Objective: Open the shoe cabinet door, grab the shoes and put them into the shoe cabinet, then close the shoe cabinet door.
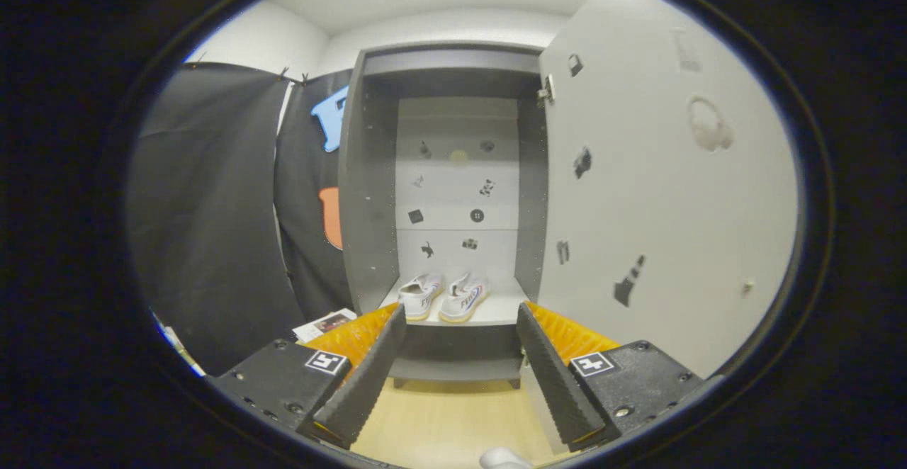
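A grey shoe cabinet (368,193) stands straight ahead with its door (659,200) swung open to the right. On its bottom shelf (496,309) a pair of white shoes (443,297) sits side by side, toes toward me. My gripper (460,317) is open and holds nothing. Its two black ribbed fingers (368,370) reach toward the shelf's front edge, with the shoes beyond them and slightly left of the gap. Small dark stickers dot the cabinet's back wall and the inner face of the door.
Black cloth hangs to the left of the cabinet. A small printed sheet (324,324) lies on the light wooden floor (453,419) near the cabinet's left foot. The open door stands close along the right finger.
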Motion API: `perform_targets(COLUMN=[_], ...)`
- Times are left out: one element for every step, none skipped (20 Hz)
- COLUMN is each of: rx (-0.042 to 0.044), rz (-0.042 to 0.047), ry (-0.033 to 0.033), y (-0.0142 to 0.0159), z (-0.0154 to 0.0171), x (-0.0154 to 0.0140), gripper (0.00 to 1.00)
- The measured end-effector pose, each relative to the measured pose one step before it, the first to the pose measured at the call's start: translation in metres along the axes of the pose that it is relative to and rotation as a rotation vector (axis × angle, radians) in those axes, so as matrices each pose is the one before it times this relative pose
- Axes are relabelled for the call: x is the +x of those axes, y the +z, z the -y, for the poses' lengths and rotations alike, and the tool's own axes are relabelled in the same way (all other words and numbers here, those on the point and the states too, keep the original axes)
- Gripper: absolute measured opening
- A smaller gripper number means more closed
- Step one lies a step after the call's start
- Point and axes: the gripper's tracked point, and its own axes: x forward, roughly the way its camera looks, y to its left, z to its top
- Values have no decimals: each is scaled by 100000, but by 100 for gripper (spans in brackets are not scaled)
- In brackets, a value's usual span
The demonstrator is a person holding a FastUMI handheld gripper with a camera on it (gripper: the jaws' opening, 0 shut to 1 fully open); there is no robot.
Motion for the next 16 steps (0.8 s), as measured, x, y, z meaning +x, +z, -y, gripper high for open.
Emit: perform_targets(rx=[-407, 227, 853, 948, 691, 474, 265, -19, -548, -1039, -612, 333, 814, 621, 274, 224], rz=[-219, -33, 328, 719, 728, 577, 1656, 1215, 1500, 1056, 889, 498, 182, 140, 118, 281], ry=[623, 201, -559, -450, -1033, -1624, -663, -856, -1348, -2371, -2160, -1677, -1151, -769, -1071, -300], y=[144, 300, 392, 502, 477, 439, 758, 310, 415, 415, 125, 78, 78, 101, 33, -84], z=[715, 747, 1065, 991, 1276, 1435, 1289, 817, 1776, 2037, 2121, 1914, 1862, 1868, 1844, 1632], x=[-1753, -1621, -1867, -1624, -1637, -1608, -1509, -507, -653, -624, -389, -160, 10, 309, 498, 793], gripper=[100, 100, 100, 100, 100, 100, 100, 100, 100, 100, 100, 100, 100, 100, 100, 100])
